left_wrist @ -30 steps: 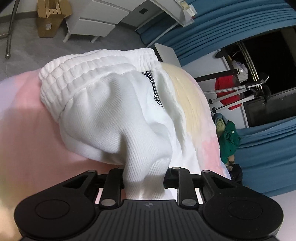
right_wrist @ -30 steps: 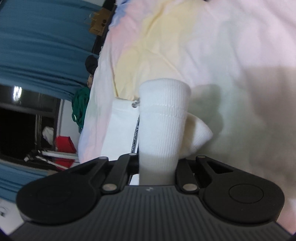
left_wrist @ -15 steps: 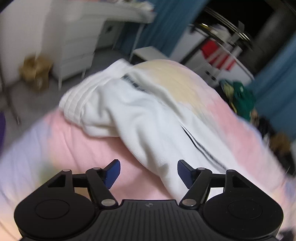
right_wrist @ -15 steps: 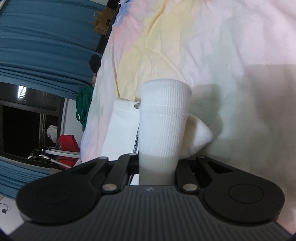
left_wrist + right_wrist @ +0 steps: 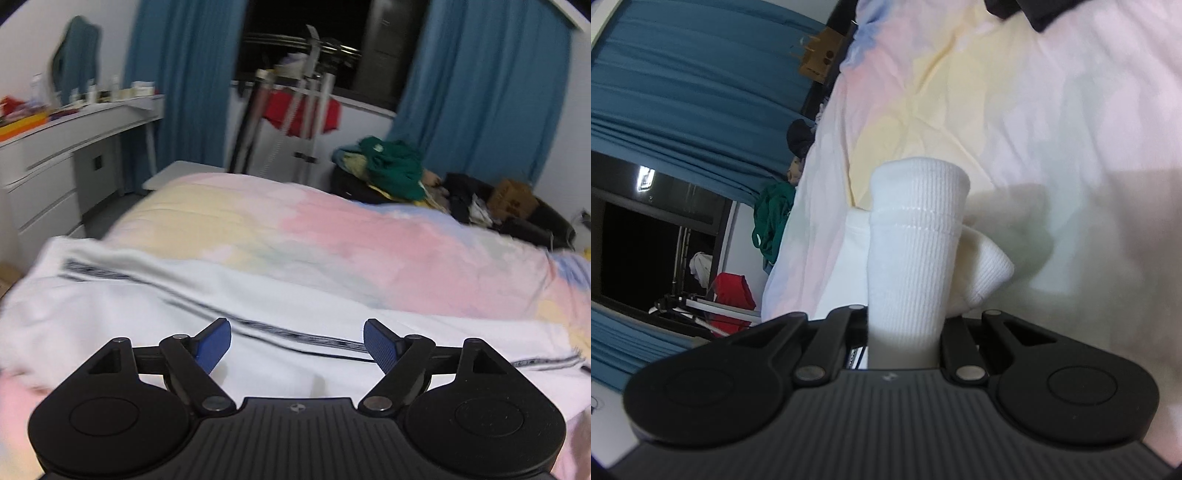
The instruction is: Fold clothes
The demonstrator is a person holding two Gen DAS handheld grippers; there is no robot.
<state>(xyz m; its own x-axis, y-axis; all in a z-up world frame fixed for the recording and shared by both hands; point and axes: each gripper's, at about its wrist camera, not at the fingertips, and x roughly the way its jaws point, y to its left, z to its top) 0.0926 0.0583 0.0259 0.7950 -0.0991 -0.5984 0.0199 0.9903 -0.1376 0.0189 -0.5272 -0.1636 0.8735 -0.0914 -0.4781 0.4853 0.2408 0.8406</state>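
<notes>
White ribbed sweatpants with a dark side stripe lie stretched across the pastel bedspread. My left gripper is open and empty, its blue pads just above the pants. My right gripper is shut on a ribbed cuff end of the white pants, which stands up between its fingers over the bedspread.
A white desk with drawers stands left of the bed. A drying rack with a red cloth and a pile of green and dark clothes lie beyond the bed. Blue curtains hang behind.
My left gripper has let go of the pants and opened. It has swung from the waistband to look along the laid-out leg. My right gripper keeps its hold and has barely moved.
</notes>
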